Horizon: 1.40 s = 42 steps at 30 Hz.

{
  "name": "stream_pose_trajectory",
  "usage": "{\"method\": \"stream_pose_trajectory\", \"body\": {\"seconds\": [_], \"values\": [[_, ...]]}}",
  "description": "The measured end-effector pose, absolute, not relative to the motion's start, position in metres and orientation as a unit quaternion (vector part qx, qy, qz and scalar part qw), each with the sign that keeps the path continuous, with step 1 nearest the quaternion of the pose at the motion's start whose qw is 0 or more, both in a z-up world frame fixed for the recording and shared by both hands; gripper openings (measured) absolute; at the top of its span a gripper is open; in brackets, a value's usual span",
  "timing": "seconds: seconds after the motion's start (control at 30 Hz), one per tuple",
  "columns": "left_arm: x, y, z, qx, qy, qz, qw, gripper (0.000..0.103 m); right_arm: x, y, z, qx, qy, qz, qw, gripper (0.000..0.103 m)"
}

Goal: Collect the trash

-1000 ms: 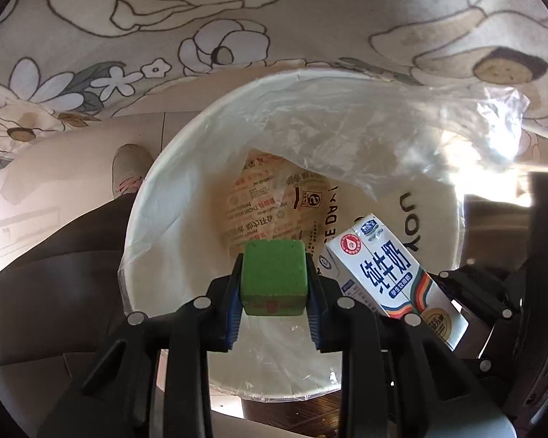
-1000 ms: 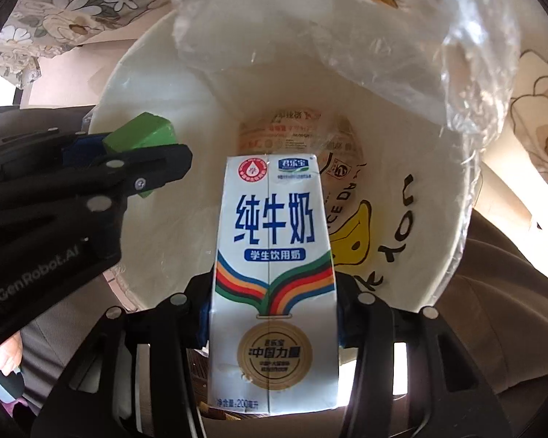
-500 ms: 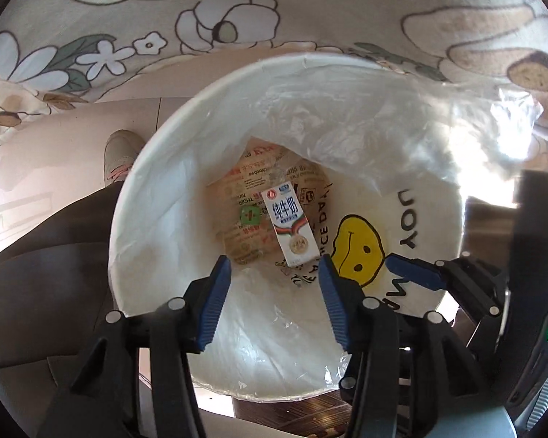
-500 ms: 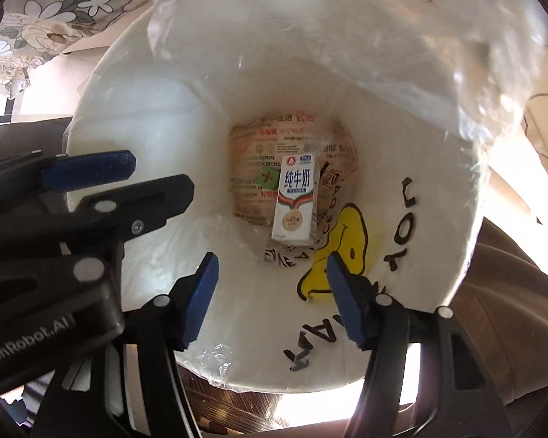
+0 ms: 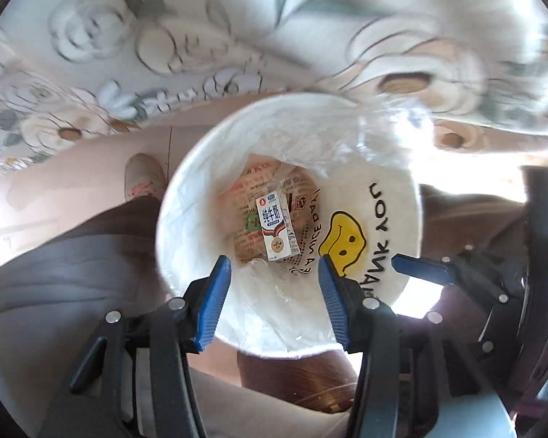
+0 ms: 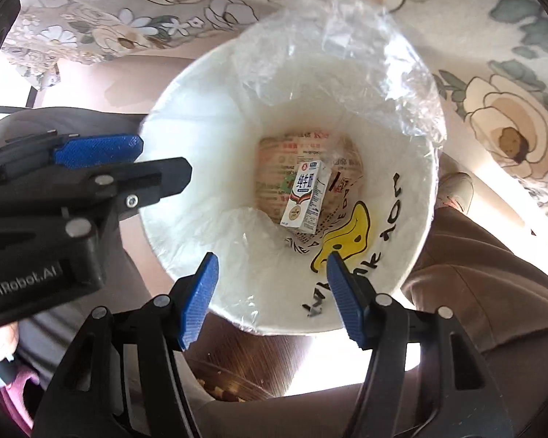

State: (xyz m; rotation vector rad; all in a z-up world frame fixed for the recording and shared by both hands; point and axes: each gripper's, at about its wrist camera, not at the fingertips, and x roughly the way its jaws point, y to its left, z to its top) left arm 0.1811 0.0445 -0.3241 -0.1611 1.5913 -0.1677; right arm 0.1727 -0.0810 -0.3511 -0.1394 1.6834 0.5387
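Both the left tongs (image 5: 274, 284) and the right tongs (image 6: 270, 284) hang released and empty above the mouth of a white bin (image 6: 186, 138) lined with a clear plastic bag (image 6: 365, 54). Far below them the milk carton (image 5: 273, 228) lies on printed wrappers (image 6: 274, 168) at the bin's bottom. Beyond the bin spreads a floral tablecloth (image 5: 310, 18); pale floor (image 5: 54, 189) shows to the left tongs' left.

Glossy printed paper milk carton (image 6: 305, 197) lies in a thin, crinkled plastic liner (image 6: 339, 51) (translucent, shiny); tablecloth (image 6: 511, 36) looks matt.
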Motion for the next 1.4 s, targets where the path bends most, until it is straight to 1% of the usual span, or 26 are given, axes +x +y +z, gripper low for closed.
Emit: {"method": "stream_pose_trajectory", "body": {"seconds": [0.17, 0.37, 0.63, 0.67, 0.73, 0.77, 0.83, 0.93, 1.0, 1.1, 1.2, 1.4], "values": [[0.167, 0.046, -0.263, -0.041, 0.668, -0.087, 0.738, 0.052, 0.158, -0.091, -0.294, -0.069, 0.706, 0.260, 0.656, 0.062], [0.159, 0.041, -0.192, -0.024, 0.614, -0.104, 0.782, 0.053, 0.147, -0.105, -0.217, -0.095, 0.646, 0.282, 0.703, 0.062], [0.171, 0.038, -0.104, 0.006, 0.543, -0.107, 0.833, 0.065, 0.160, -0.133, -0.120, -0.112, 0.566, 0.276, 0.768, 0.062], [0.174, 0.038, -0.095, 0.008, 0.534, -0.108, 0.838, 0.067, 0.164, -0.136, -0.118, -0.112, 0.556, 0.274, 0.777, 0.062], [0.180, 0.034, -0.077, 0.017, 0.513, -0.105, 0.852, 0.071, 0.173, -0.145, -0.091, -0.114, 0.533, 0.271, 0.793, 0.062], [0.184, 0.031, -0.070, 0.023, 0.502, -0.101, 0.859, 0.073, 0.178, -0.149, -0.087, -0.116, 0.521, 0.269, 0.802, 0.062], [0.193, 0.026, -0.052, 0.034, 0.483, -0.095, 0.870, 0.075, 0.187, -0.155, -0.065, -0.119, 0.500, 0.261, 0.817, 0.062], [0.209, 0.023, -0.033, 0.038, 0.462, -0.092, 0.881, 0.079, 0.202, -0.163, -0.037, -0.123, 0.472, 0.254, 0.835, 0.062], [0.220, 0.019, -0.020, 0.039, 0.448, -0.091, 0.889, 0.083, 0.213, -0.166, -0.022, -0.130, 0.452, 0.251, 0.846, 0.062], [0.238, 0.014, -0.005, 0.046, 0.429, -0.087, 0.898, 0.085, 0.231, -0.173, -0.001, -0.142, 0.424, 0.243, 0.861, 0.062], [0.261, 0.010, 0.006, 0.049, 0.415, -0.082, 0.905, 0.085, 0.253, -0.178, 0.019, -0.148, 0.404, 0.235, 0.871, 0.062], [0.318, 0.005, 0.013, 0.042, 0.402, -0.076, 0.911, 0.086, 0.316, -0.185, 0.029, -0.159, 0.375, 0.217, 0.887, 0.062]]}}
